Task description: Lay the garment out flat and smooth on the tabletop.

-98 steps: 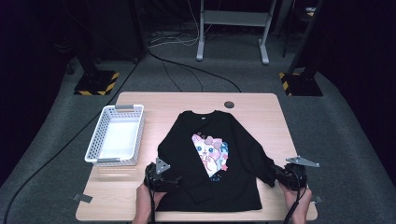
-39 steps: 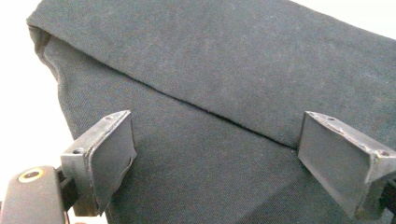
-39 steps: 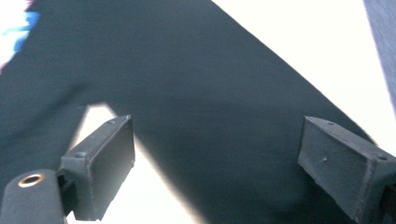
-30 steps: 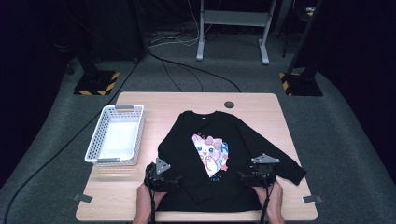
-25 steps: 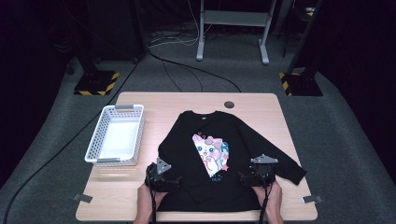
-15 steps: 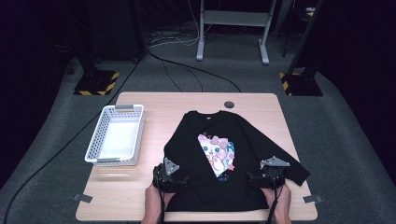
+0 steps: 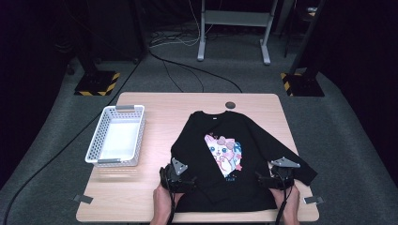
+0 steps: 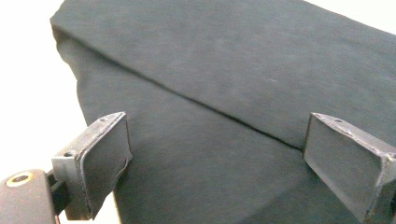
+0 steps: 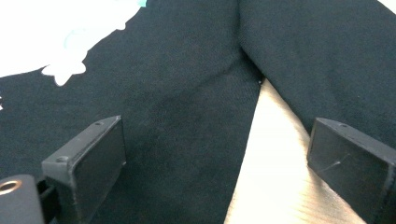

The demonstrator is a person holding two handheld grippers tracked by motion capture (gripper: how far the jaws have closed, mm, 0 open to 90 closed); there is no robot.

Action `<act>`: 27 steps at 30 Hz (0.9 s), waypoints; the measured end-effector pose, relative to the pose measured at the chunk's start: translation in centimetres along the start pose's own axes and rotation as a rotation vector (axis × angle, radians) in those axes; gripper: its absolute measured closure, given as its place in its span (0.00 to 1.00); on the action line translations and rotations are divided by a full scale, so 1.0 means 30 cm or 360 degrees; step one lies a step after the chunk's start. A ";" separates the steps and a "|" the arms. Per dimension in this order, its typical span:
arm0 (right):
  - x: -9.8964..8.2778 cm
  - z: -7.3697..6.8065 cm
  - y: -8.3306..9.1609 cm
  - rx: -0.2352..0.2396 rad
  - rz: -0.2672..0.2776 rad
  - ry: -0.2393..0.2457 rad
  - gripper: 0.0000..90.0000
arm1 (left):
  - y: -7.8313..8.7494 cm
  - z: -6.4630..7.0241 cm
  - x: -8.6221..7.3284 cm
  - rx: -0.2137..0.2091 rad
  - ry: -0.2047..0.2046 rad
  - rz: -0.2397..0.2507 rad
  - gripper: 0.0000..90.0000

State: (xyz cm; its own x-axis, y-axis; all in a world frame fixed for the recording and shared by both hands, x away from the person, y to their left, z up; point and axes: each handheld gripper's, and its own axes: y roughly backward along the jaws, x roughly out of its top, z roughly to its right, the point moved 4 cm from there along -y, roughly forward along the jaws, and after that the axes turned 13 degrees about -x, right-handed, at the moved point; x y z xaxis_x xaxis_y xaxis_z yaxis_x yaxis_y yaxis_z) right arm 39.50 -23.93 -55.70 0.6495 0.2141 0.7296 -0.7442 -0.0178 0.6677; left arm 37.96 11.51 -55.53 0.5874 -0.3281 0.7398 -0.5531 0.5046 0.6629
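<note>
A black sweatshirt [image 7: 202,136] with a cartoon animal print [image 7: 223,152] lies flat on the wooden table [image 7: 159,108], collar toward the far edge. My left gripper [image 7: 177,177] rests at its lower left corner, jaws open over black cloth [image 8: 233,70] where a fold line runs across. My right gripper [image 7: 277,177] sits at the lower right, open, straddling the body [image 9: 177,93] and the right sleeve [image 9: 327,60], with a wedge of bare table [image 9: 266,177] between them. Neither holds anything.
A white mesh basket [image 7: 101,140] stands empty on the table's left side. A small dark disc [image 7: 230,104] lies near the far edge. Tape marks [image 7: 80,198] sit at the front corners. Stands and cables occupy the dark floor behind.
The sweatshirt has slid a little to the right, and both grippers have moved right with it. Before that, the right gripper came in from the sleeve's outer end to the hem.
</note>
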 end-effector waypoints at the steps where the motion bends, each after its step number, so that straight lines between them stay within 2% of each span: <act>1: -0.001 0.000 0.001 -0.0001 0.0002 -0.0003 0.05 | 0.005 0.005 0.005 0.0015 0.0021 0.0024 0.08; 3: -0.002 0.000 0.001 -0.0003 0.0004 -0.0002 0.05 | 0.016 0.024 0.021 0.0000 0.0045 0.0056 0.09; 5: -0.002 0.000 0.001 -0.0002 0.0006 -0.0006 0.05 | 0.026 0.059 0.042 -0.0014 0.0016 0.0074 0.09; 9: -0.003 0.000 0.002 -0.0003 0.0008 -0.0007 0.05 | 0.009 0.166 0.080 -0.0155 -0.0049 0.0039 0.10; 13: -0.003 0.000 0.002 -0.0006 0.0010 -0.0013 0.05 | -0.036 0.247 0.099 -0.0253 -0.0091 -0.0035 0.10; 16: -0.003 0.000 0.002 -0.0006 0.0011 -0.0013 0.05 | -0.064 0.295 0.110 -0.0289 -0.0114 -0.0070 0.12; 20: -0.003 0.000 0.002 -0.0006 0.0011 -0.0015 0.06 | -0.091 0.343 0.115 -0.0294 -0.0155 -0.0103 0.15; 24: -0.002 0.001 0.002 -0.0008 0.0013 -0.0019 0.06 | -0.122 0.373 0.109 -0.0291 -0.0177 -0.0148 0.18; 27: -0.003 0.002 0.002 -0.0009 0.0014 -0.0019 0.06 | -0.134 0.384 0.101 -0.0313 -0.0209 -0.0179 0.26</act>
State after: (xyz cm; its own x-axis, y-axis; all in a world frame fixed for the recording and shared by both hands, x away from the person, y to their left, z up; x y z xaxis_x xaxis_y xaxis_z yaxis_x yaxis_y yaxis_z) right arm 39.40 -23.99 -55.70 0.6448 0.2021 0.7371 -0.7507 -0.0139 0.6605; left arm 35.16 -0.71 -54.64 0.5499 -0.4851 0.6799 -0.3555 0.6006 0.7161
